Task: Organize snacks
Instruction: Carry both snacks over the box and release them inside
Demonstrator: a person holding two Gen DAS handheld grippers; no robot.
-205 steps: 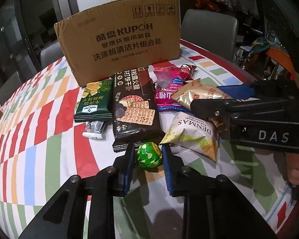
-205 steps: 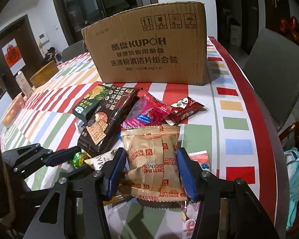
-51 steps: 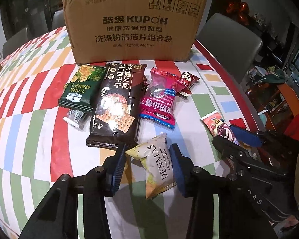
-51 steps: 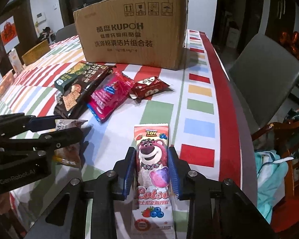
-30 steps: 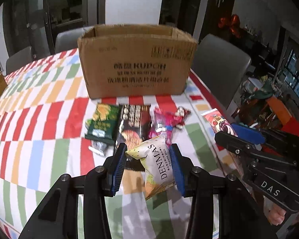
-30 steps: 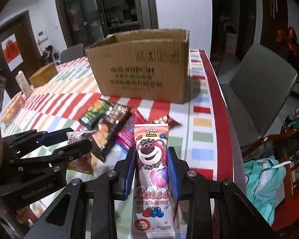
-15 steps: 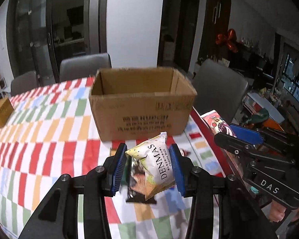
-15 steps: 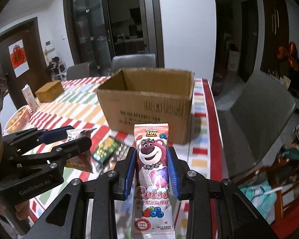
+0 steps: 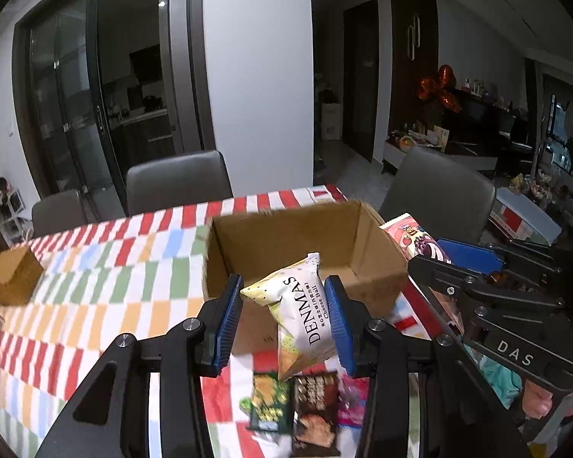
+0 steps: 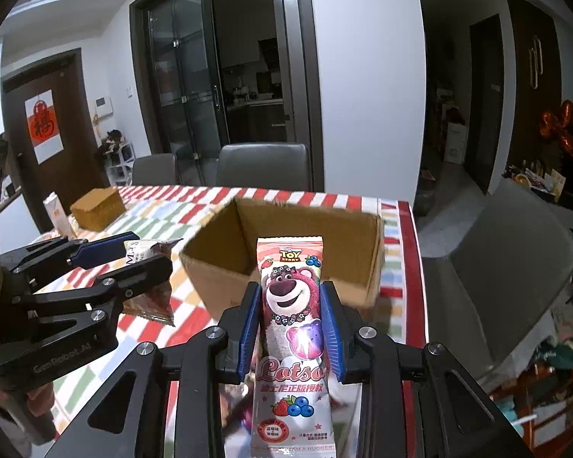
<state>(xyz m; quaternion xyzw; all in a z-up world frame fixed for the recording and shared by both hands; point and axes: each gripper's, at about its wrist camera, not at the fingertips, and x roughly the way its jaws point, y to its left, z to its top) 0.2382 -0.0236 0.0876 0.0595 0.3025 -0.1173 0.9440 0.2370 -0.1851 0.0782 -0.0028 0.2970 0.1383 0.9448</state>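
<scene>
My left gripper (image 9: 284, 318) is shut on a white and yellow DENMAS cheese ball bag (image 9: 300, 313), held in the air just before the near wall of the open cardboard box (image 9: 359, 284). My right gripper (image 10: 291, 326) is shut on a tall pink Lotso bear snack pack (image 10: 291, 320), also raised in front of the open cardboard box (image 10: 210, 286). Each gripper shows in the other's view: the right gripper (image 9: 450, 263) at the right, the left gripper (image 10: 133, 253) at the left. Below me on the striped tablecloth (image 9: 107, 294) lie a green cracker pack (image 9: 267, 406), a dark cracker pack (image 9: 315, 410) and a pink pack (image 9: 349, 400).
A small brown box (image 10: 97, 208) and a white carton (image 10: 57, 215) stand at the table's far left. Grey chairs (image 9: 177, 181) ring the far side, another grey chair (image 10: 515, 263) is at the right. A person's fingers (image 9: 538, 400) hold the right gripper's handle.
Both grippers have risen with their packs, so the box's open top and inside now show and the snacks on the table have dropped low in view.
</scene>
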